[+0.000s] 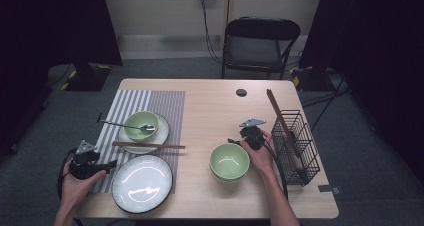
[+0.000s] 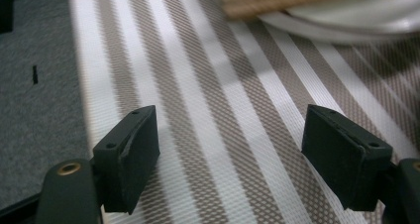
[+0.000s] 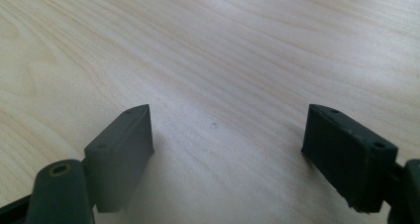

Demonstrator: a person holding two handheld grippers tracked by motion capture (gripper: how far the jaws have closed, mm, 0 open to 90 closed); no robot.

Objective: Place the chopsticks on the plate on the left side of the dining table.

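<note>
Green bowl stack (image 1: 229, 162) sits on the counter (image 1: 210, 111) just beside the right hand-held gripper (image 1: 239, 137), chopsticks (image 1: 148, 145) just ahead of the left hand-held gripper (image 1: 111, 163); both spread wide, empty, nothing gripped yet.

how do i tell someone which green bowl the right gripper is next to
Start at the black wire rack on the table's right side. Just left of it, beside the right gripper, sits a green bowl on bare wood. Unlike the other green bowl, it has no spoon, plate or striped mat under it.
</note>
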